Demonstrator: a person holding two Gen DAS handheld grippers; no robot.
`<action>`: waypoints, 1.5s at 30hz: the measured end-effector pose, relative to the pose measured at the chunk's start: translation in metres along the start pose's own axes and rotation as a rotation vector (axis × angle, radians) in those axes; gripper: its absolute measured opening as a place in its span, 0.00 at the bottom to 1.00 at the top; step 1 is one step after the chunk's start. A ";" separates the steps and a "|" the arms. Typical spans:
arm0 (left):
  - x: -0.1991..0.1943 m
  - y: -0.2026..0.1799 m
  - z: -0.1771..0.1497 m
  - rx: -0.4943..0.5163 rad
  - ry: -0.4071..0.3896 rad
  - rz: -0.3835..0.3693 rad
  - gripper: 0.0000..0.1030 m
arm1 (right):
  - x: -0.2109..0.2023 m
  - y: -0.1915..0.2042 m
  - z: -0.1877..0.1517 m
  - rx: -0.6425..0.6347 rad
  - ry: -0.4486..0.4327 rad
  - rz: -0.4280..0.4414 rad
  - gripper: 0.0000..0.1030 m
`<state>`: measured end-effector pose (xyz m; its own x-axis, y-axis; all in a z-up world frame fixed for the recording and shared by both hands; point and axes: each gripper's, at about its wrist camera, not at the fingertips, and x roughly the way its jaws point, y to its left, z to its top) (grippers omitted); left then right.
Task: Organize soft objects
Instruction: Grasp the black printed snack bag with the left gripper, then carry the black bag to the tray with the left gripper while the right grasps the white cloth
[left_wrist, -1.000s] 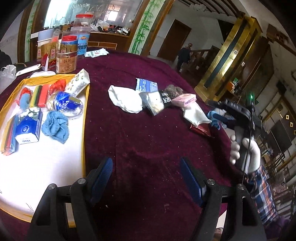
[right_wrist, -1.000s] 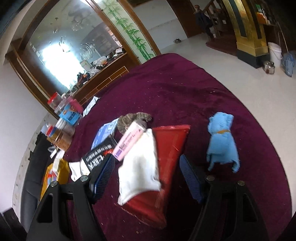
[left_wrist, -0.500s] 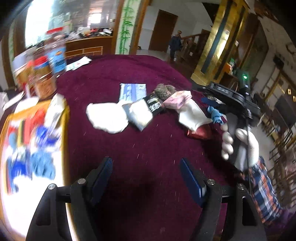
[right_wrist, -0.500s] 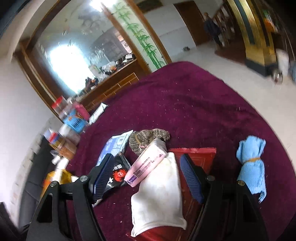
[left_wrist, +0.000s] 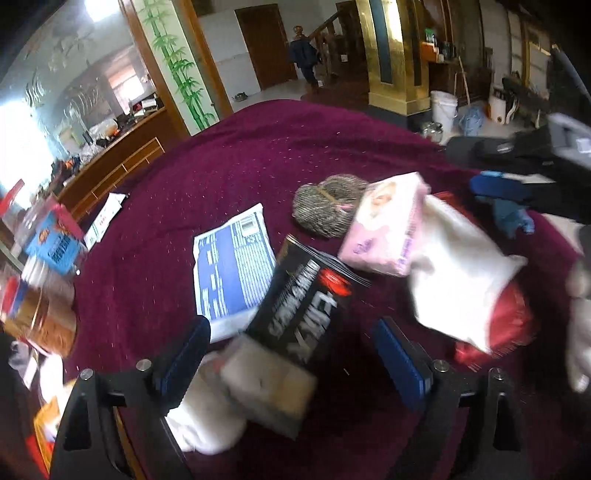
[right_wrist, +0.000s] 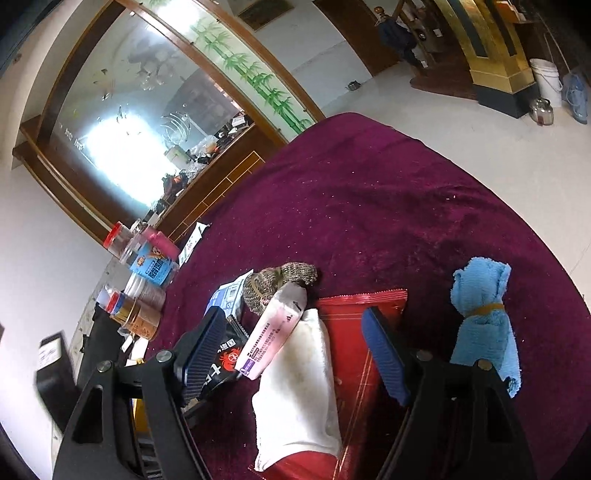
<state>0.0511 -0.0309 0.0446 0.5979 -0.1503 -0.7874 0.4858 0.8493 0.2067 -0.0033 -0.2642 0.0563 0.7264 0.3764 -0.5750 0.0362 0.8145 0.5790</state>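
On the maroon tablecloth lies a pile of soft things. My left gripper (left_wrist: 291, 360) hovers over a black packet (left_wrist: 303, 314) and a white cloth (left_wrist: 207, 421). Its jaws are opening and press on nothing. Beyond it are a blue-white packet (left_wrist: 232, 273), a grey knitted roll (left_wrist: 328, 210), a pink tissue pack (left_wrist: 384, 229) and a white pouch (left_wrist: 458, 280) on a red packet (left_wrist: 513, 317). My right gripper (right_wrist: 293, 354) stands open above the white pouch (right_wrist: 299, 376) and pink pack (right_wrist: 275, 332). A blue towel roll (right_wrist: 480, 317) lies to its right.
Several jars (right_wrist: 151, 266) stand at the table's left rim, also blurred in the left wrist view (left_wrist: 51, 236). A yellow-edged tray corner (left_wrist: 48, 424) shows at lower left. A gloved hand (left_wrist: 580, 332) holds the right gripper. A person (left_wrist: 304, 55) stands far off by the stairs.
The left gripper swung right from the tray to the pile and rolled, its jaws spreading wider. The right gripper crept a little closer over the white pouch.
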 end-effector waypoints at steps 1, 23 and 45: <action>0.007 -0.001 0.001 0.010 0.008 0.002 0.90 | 0.000 0.001 0.000 -0.004 0.000 -0.001 0.73; -0.064 0.004 -0.071 -0.296 0.035 -0.176 0.53 | 0.010 0.000 -0.003 -0.013 0.043 -0.020 0.73; -0.087 0.033 -0.144 -0.540 -0.018 -0.273 0.50 | 0.017 0.030 -0.017 -0.189 0.024 -0.047 0.73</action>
<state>-0.0768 0.0833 0.0368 0.5099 -0.4039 -0.7595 0.2334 0.9148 -0.3297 -0.0021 -0.2262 0.0539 0.7100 0.3445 -0.6142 -0.0611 0.8990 0.4337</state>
